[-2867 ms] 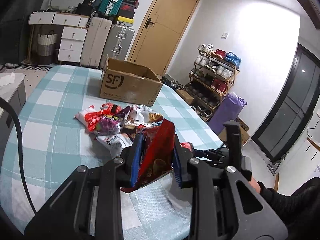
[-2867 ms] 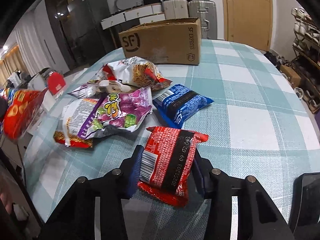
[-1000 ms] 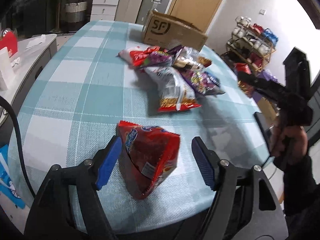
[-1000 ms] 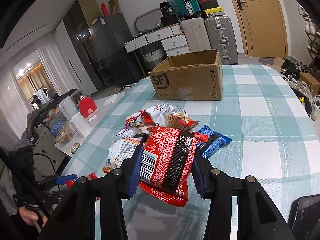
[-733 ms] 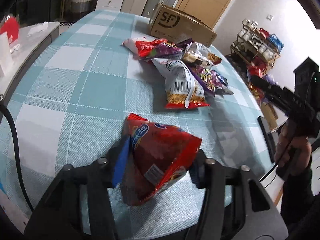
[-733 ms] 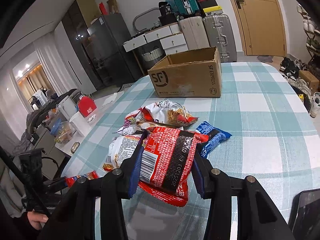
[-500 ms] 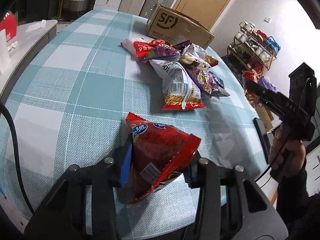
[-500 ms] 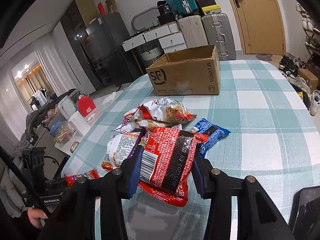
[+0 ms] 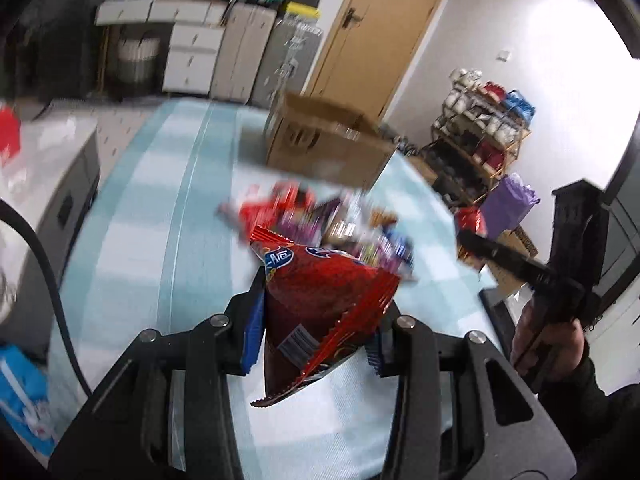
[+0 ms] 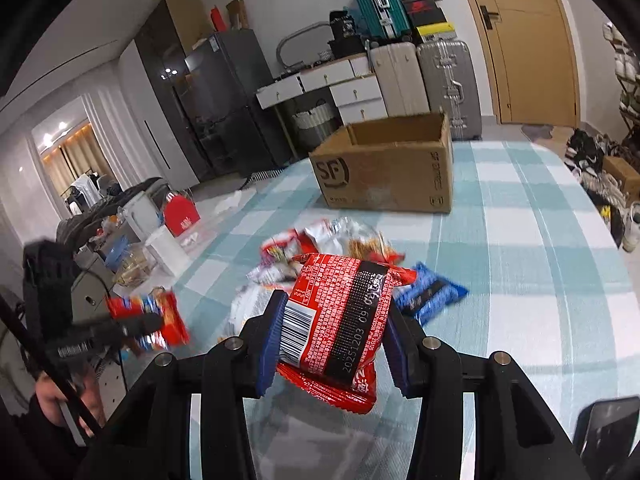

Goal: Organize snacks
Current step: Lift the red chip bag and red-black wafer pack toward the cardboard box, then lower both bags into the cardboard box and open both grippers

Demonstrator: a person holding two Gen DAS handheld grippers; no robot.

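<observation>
Checked in pale blue and white, the tabletop is seen under both cameras, with an open cardboard box standing at its far end. Behind the box, suitcases and white drawers are lined up along the wall beside a wooden door.

A red crisp bag is gripped by the left claw; its blue pads are pressed into the bag's sides, and the bag is held clear of the cloth, with its sealed lower edge hanging free. In the right wrist view the same bag is seen blurred at the left edge of the tabletop.

A red packet with a barcode is clamped upright in the right claw, its pads set narrowly against both sides, above the near part of the tabletop.

Between the claws and the box, a loose pile of snack packets is left on the cloth, and a blue packet is found lying just beside it. A shoe rack is made out against the far wall in the left wrist view.
</observation>
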